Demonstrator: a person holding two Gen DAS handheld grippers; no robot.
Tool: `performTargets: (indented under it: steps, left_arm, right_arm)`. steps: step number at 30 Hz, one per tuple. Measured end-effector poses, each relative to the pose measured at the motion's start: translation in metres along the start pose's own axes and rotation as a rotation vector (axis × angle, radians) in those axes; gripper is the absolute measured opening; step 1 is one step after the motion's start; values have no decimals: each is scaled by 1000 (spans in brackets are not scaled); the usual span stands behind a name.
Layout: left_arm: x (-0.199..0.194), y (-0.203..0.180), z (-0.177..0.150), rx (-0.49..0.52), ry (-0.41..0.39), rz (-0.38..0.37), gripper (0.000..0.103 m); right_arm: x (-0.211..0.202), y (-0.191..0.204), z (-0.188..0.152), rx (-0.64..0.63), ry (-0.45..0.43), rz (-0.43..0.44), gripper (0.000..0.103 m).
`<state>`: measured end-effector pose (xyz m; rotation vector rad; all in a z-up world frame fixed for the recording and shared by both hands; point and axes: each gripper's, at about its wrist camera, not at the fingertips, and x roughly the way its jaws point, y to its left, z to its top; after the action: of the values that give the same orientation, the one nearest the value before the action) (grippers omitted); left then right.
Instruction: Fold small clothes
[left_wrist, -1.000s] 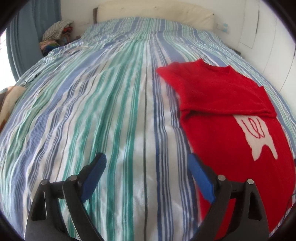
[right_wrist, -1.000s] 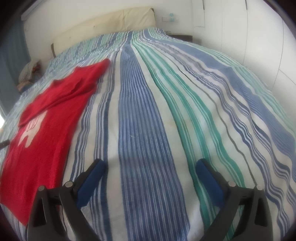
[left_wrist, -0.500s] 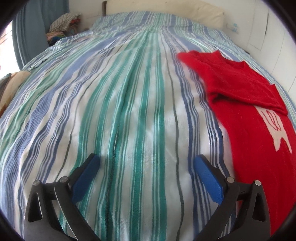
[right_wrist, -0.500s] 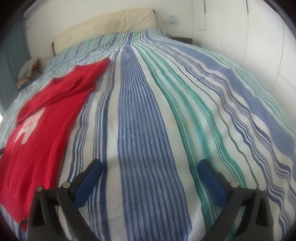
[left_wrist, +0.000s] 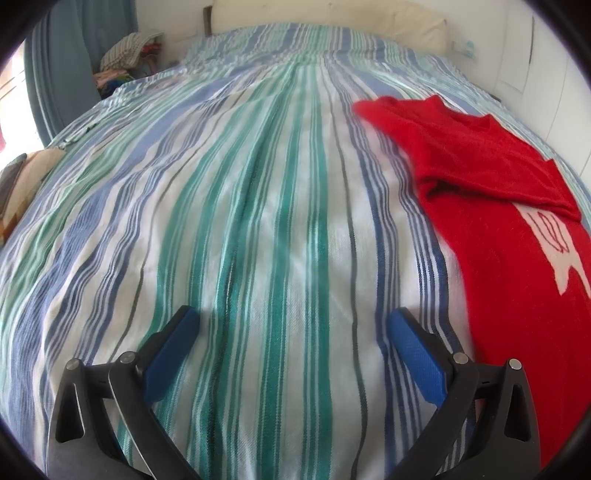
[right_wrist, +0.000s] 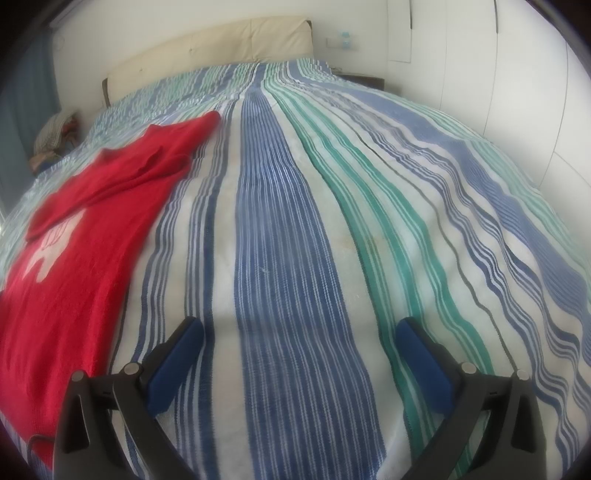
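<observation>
Your bed (left_wrist: 258, 221) fills both views, striped cover flat, lots of open room ahead of each gripper. Cream headboard (right_wrist: 221, 48) and white wall panels close off the far and right edges. Red sweater (left_wrist: 498, 229) lies flat on the cover between your two grippers, its top part folded down over a white motif. It sits just right of your left gripper (left_wrist: 291, 325) and left of your right gripper (right_wrist: 301, 336). Both sets of jaws stand wide apart, nothing in them, only cover between. Left view alone shows the curtain (left_wrist: 74, 55) and a clothes pile (left_wrist: 129, 48) clearly.
</observation>
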<state>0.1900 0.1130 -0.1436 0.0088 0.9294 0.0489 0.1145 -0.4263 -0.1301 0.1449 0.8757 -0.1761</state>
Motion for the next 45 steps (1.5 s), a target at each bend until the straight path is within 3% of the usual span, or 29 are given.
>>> performTargets:
  steps: [45]
  left_arm:
    - [3,-12,-1,39,5,67,103]
  right_arm:
    - [0,0,0,-2,-1,-1,103]
